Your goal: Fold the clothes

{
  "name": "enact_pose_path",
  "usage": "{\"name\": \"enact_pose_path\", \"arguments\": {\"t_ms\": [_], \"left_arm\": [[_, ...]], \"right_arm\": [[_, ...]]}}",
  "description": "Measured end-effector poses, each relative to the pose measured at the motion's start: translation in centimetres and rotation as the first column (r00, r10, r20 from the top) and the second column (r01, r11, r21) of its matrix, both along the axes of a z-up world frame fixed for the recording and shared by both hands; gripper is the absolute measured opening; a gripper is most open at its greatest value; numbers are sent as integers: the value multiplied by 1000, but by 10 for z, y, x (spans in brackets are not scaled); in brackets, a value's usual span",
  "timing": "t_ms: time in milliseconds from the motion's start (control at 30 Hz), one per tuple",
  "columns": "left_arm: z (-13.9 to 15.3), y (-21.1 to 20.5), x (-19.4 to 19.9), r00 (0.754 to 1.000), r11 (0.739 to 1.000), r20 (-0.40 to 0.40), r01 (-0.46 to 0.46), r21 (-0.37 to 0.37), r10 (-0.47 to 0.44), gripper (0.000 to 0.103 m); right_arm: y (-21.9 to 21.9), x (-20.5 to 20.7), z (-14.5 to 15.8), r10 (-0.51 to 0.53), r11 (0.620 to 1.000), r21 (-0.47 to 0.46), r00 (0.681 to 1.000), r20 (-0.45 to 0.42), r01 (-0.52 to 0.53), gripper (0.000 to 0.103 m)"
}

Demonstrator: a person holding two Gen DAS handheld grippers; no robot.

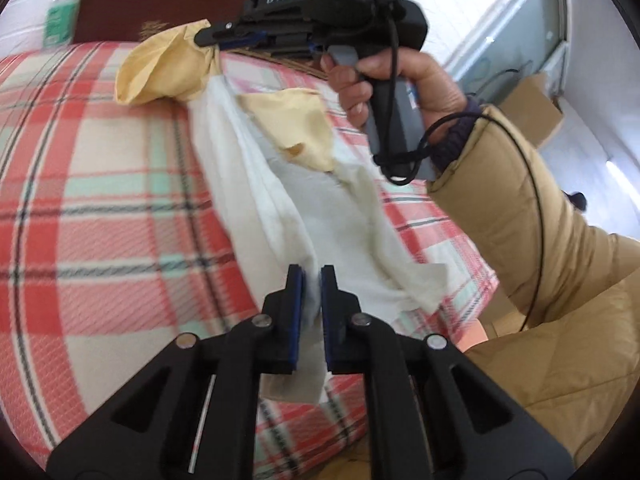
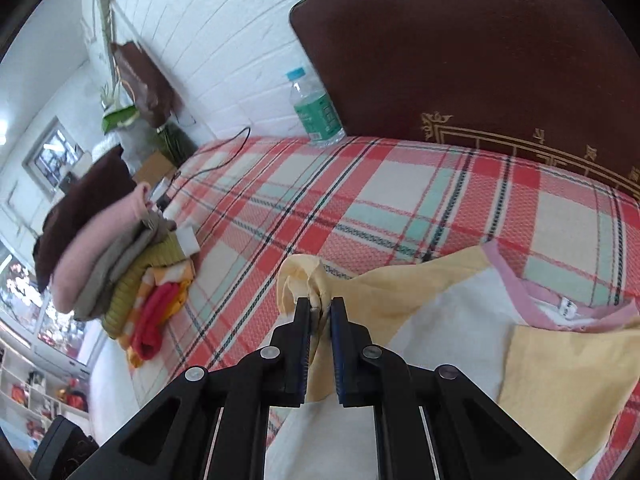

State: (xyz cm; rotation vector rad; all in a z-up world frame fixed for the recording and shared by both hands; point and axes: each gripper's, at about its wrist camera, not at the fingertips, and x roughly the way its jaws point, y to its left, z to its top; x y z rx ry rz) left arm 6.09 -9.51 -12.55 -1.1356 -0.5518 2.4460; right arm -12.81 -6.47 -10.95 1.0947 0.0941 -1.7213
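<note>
A white shirt (image 1: 280, 184) with yellow sleeves and a pink collar (image 2: 516, 280) hangs stretched above the plaid bed cover (image 1: 100, 184). My left gripper (image 1: 312, 276) is shut on the shirt's white hem. My right gripper (image 2: 320, 304) is shut on a bunched yellow sleeve (image 2: 304, 276). In the left wrist view the right gripper (image 1: 208, 36) holds that sleeve (image 1: 160, 72) up at the far end of the shirt.
A stack of folded clothes (image 2: 116, 252) sits on the bed's left edge. A water bottle (image 2: 316, 108) stands by the dark red headboard (image 2: 480, 52). A black cable (image 2: 216, 164) lies across the bed. Cardboard boxes (image 1: 536, 108) are on the floor.
</note>
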Motion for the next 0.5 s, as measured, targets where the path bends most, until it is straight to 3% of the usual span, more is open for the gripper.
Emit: {"name": "enact_pose_path", "arguments": {"t_ms": [233, 300, 367, 467, 500], "left_arm": [[6, 49, -30, 990, 990, -5, 141, 8, -141, 10], [3, 65, -34, 984, 984, 15, 176, 1, -176, 10], [-2, 78, -36, 978, 979, 36, 205, -1, -205, 10], [-13, 91, -38, 971, 973, 71, 231, 3, -230, 10], [-15, 94, -39, 969, 972, 83, 234, 4, -234, 11]], "right_arm": [[86, -39, -14, -167, 983, -63, 980, 111, 174, 9], [104, -47, -29, -218, 975, -22, 968, 126, 222, 9], [110, -48, -39, -225, 974, 37, 971, 79, 223, 11], [94, -26, -39, -136, 985, 95, 989, -64, 142, 30], [89, -19, -40, -104, 986, 117, 988, -110, 117, 46]]}}
